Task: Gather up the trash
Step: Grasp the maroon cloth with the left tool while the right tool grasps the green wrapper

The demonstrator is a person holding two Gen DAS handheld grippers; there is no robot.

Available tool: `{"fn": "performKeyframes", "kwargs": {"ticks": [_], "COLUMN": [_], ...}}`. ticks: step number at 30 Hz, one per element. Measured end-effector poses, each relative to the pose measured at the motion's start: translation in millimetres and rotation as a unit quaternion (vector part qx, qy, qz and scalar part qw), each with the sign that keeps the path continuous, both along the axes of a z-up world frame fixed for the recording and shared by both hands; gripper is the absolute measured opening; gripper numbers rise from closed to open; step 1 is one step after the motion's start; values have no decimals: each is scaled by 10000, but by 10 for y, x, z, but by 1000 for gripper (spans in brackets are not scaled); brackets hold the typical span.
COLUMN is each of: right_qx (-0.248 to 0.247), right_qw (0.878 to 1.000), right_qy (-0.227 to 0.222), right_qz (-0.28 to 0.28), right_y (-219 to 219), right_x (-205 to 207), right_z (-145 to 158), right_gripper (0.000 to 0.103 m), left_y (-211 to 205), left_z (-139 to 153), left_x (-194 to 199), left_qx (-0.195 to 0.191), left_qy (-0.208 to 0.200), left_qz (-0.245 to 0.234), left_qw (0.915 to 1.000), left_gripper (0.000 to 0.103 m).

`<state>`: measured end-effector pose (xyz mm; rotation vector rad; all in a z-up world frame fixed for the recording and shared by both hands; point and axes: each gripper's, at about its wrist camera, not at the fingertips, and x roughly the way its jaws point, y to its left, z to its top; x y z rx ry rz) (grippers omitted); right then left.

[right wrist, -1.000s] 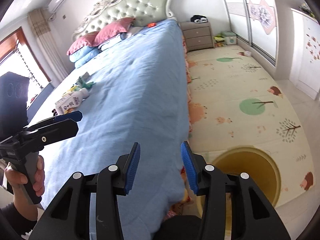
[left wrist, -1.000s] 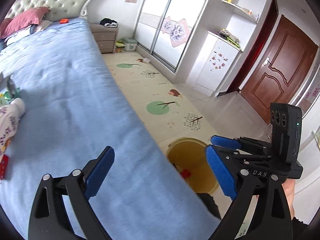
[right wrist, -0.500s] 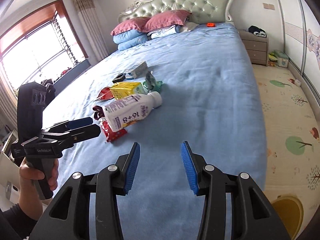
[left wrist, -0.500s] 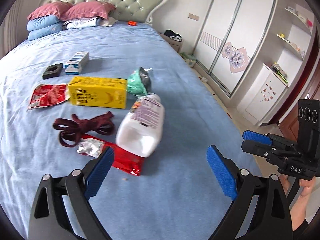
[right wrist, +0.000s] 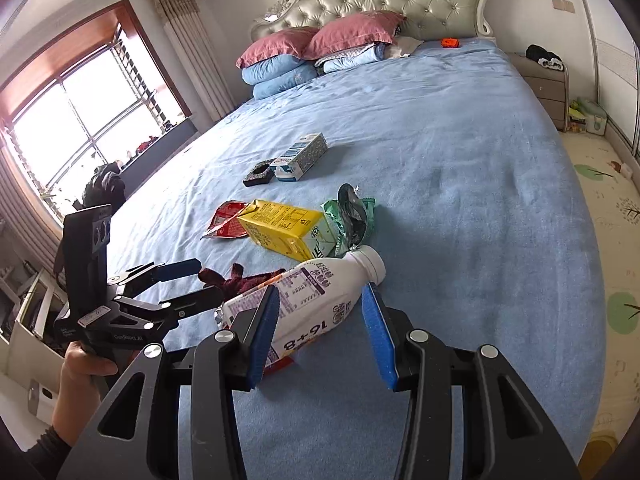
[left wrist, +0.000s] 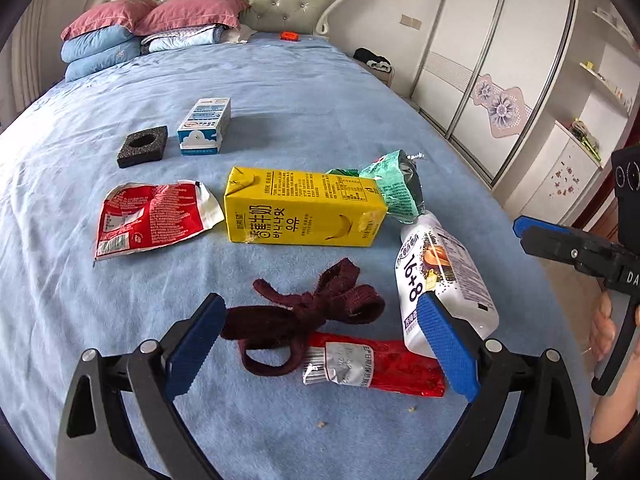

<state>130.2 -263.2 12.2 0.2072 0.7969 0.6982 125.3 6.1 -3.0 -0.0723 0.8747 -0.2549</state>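
Left wrist view: the left gripper [left wrist: 320, 348] has its fingers spread wide and empty above the blue bed [left wrist: 360, 92]. Framed between them lie a dark red cloth tie [left wrist: 304, 312] and, nearer the camera, a red wrapper [left wrist: 384, 366]; neither is touched. Both are judged light and limp, and the wrapper slick, so a pinch across its crumpled silver middle seems soundest. The white bottle [left wrist: 444, 280] lies just behind the right-hand finger, with a yellow carton [left wrist: 300, 212], a green packet [left wrist: 396, 184] and a flat red packet [left wrist: 152, 216] farther off. Right wrist view: the right gripper [right wrist: 320, 330] has its fingers partly spread, holding nothing. The bottle [right wrist: 308, 300] lies on its side ahead of them, its body crossing the gap, cap pointing away to the right. It appears light, rigid and smooth, likely to roll; grasp across the labelled body.
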Motion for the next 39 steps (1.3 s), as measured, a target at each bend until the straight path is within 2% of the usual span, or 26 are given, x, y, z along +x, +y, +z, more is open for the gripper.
{"fn": "performKeyframes", "kwargs": {"ticks": [6,9,11,14,16,22,25,31,36,39], "right_qx": [-93,-130,-118,-172,-226,-324,-342,-525,-532,-454], "right_qw": [9999,9998,9997,9996,9995,9991,9989,9981,9971,9972], "right_qy": [125,156,194,235,239,260,315,321,491,500], "right_qz": [-47,-67,-74,-62,-39,-2,-63,-80,-216,-321], "right_y": [101,122,132,172,206,298,374,529,623,616], "right_x": [253,325,383,470,527,680,770,866,1025,1042], "right_z": [-71,-107,-125,-150,-163,-208,-276,-335,-413,-465], "right_gripper": [43,43,43,43,43,44,47,47,9,4], "left_y": [-67,-84,-76,-33,13,202,293,335,350,356], "left_z": [-205,-298,-351,-391,-394,-403,-419,-442,-449,-437], "left_x": [121,149,188,264,308,363,376,372,352,326], "left_qx": [326,479,451,329,223,-189,-474,-618,-710,-693], "left_qy": [188,199,252,310,293,208,239,237,176,127], "left_qz": [-652,-732,-757,-683,-600,-392,-315,-297,-325,-296], "left_qw": [9972,9960,9958,9966,9975,9988,9981,9974,9968,9971], "left_gripper": [97,97,93,81,68,41,35,32,32,29]}}
